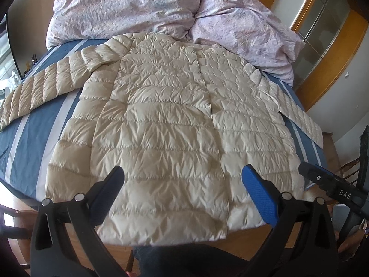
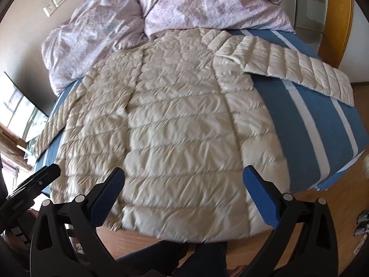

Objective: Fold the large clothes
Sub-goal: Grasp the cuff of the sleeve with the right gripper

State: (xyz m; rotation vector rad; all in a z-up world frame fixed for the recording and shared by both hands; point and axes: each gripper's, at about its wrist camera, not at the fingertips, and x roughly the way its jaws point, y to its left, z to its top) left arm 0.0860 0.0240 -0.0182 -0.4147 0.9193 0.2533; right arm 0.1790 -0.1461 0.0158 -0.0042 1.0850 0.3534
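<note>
Cream quilted down jacket (image 1: pixel 161 124) spread flat on a bed with a blue, white-striped sheet (image 1: pixel 30 143), collar toward the head end, where a crumpled lilac duvet (image 1: pixel 143 7) is heaped, and hem overhanging the foot edge. One sleeve (image 1: pixel 43 85) reaches out toward the left edge of the bed; the other sleeve (image 2: pixel 297 69) reaches toward the right edge and hangs slightly past it. A lengthwise seam or closure line runs down the body, somewhat right of centre in the left wrist view.

The left gripper (image 1: pixel 182 184) hovers above the hem near the foot edge, fingers spread wide, holding nothing. The right gripper (image 2: pixel 182 184) is likewise spread wide and empty, poised over the hem on the jacket's right half; part of it shows at the right margin of the left wrist view, beside the hem corner.

Judged stage: the garment appears laid out and no fold is yet made. The likely first step is to bring a sleeve and side panel inward over the body. To do it well, pinch the fabric at two well-separated points along one side, such as shoulder and hem corner, so the panel travels as one sheet. The shell looks slick and puffy, so bite deep enough to catch both layers, lift low, and press out trapped air after laying the fold.
</note>
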